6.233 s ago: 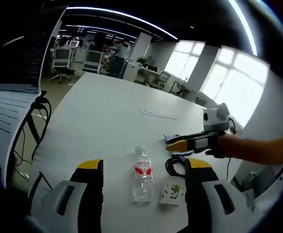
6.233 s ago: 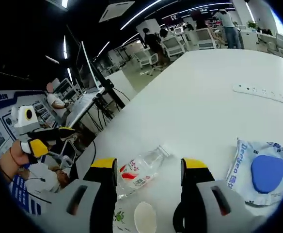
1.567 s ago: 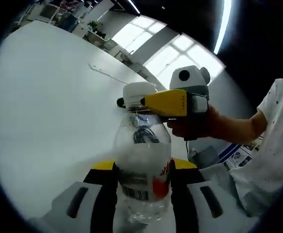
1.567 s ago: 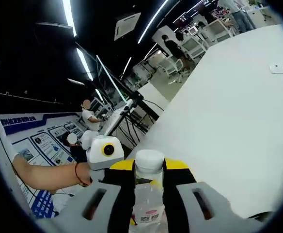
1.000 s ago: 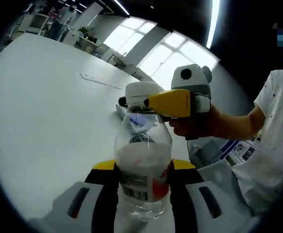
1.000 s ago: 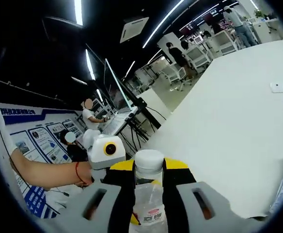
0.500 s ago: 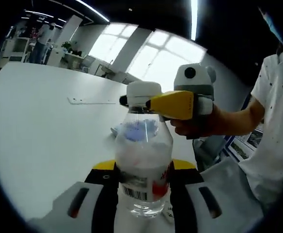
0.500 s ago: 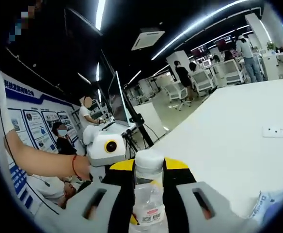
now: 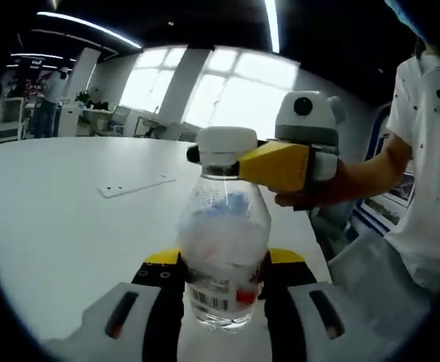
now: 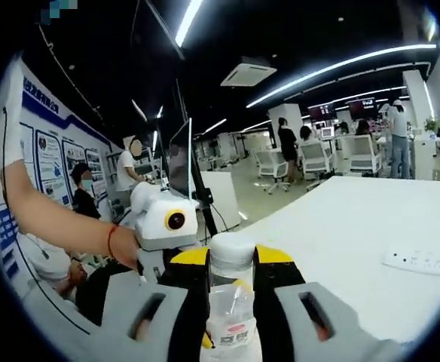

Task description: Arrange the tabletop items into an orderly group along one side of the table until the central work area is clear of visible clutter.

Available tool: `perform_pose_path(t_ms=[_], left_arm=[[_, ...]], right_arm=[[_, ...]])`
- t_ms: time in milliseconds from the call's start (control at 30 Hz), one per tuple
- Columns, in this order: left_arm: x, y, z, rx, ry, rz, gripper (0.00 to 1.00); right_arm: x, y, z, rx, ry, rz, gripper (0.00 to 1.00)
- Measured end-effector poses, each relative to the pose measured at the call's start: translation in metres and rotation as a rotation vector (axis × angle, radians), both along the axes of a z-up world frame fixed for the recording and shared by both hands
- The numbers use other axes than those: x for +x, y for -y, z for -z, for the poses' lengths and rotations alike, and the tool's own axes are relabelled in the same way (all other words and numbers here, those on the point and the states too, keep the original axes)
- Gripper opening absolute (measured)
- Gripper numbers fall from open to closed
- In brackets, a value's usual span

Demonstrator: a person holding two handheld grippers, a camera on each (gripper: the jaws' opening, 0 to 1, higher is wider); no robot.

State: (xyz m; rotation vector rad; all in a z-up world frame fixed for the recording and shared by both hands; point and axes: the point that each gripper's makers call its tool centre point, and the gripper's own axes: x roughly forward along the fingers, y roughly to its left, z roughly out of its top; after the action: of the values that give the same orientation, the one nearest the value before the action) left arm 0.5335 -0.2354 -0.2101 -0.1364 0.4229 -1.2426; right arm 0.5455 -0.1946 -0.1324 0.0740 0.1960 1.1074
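Bottle [image 9: 224,249] stands upright above the white table [image 9: 47,219], its body clamped by the left gripper [image 9: 224,260] while the right gripper [image 10: 231,268] pinches its white cap [image 9: 225,143].

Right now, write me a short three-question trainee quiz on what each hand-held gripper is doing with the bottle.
1. True or false: the left hand-held gripper is shut on the body of the clear plastic water bottle.
2. What does the right hand-held gripper clamp: A the round white screw cap, B the red and white label, C the flat white power strip?
3. Fill in: the power strip lies on the white ____.

Key: 1 true; 2 A; 3 table.
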Motion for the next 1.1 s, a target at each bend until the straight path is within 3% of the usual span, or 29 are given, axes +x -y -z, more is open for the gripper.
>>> perform_pose_path(t_ms=[367, 1100], left_arm=[[0.015, 0.001, 0.001, 0.023, 0.081, 0.01, 0.4], [0.024, 0.0, 0.013, 0.065, 0.129, 0.01, 0.4]], right_arm=[[0.009, 0.0, 0.0, -0.027, 0.093, 0.005, 0.19], [0.014, -0.004, 0.014, -0.118, 0.221, 0.012, 0.19]])
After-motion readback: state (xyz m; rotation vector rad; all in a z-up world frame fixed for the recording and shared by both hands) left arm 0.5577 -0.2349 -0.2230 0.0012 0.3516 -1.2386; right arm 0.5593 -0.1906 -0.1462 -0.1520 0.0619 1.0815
